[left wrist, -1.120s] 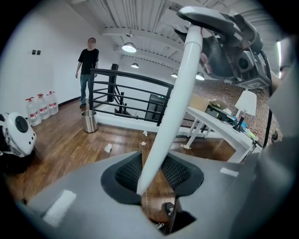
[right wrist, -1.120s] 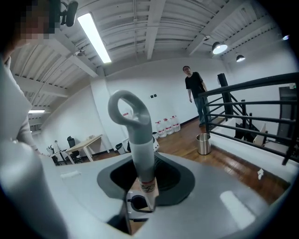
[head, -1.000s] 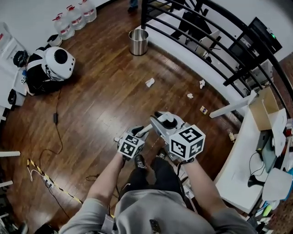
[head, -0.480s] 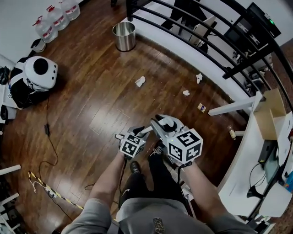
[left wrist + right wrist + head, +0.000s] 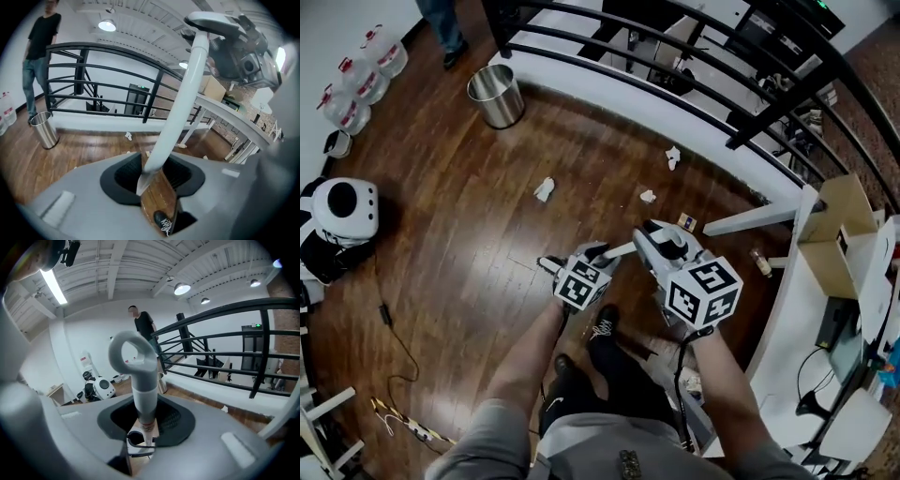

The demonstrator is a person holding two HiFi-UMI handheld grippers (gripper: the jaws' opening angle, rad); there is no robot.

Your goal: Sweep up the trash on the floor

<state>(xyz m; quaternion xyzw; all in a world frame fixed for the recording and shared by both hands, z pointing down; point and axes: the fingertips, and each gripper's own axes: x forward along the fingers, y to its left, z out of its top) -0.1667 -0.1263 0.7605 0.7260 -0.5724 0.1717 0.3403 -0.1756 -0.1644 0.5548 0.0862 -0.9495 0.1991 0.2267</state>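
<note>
Crumpled paper scraps lie on the wood floor: one (image 5: 544, 189) left of centre and two (image 5: 673, 157) (image 5: 648, 196) near the white curb, with a small box (image 5: 687, 221) beside them. A scrap (image 5: 128, 136) also shows in the left gripper view. My left gripper (image 5: 577, 258) (image 5: 152, 180) is shut on a long white handle (image 5: 180, 101) that slants up to the right. To its right, my right gripper (image 5: 661, 242) (image 5: 143, 420) is shut on a grey handle (image 5: 141, 385) with a loop at its top. The lower ends of both tools are hidden.
A steel bin (image 5: 495, 96) (image 5: 43, 130) stands by the black railing (image 5: 675, 84). A person (image 5: 40, 56) stands beyond it. A white round machine (image 5: 342, 211) and water bottles (image 5: 356, 80) are at the left, a white table (image 5: 787, 309) with a cardboard box (image 5: 830, 234) at the right. Cables (image 5: 389, 328) trail at the lower left.
The view has swung toward the railing: the bin, the white machine and the scraps have slid left and down in the picture. Both grippers keep their handles and have shifted slightly right.
</note>
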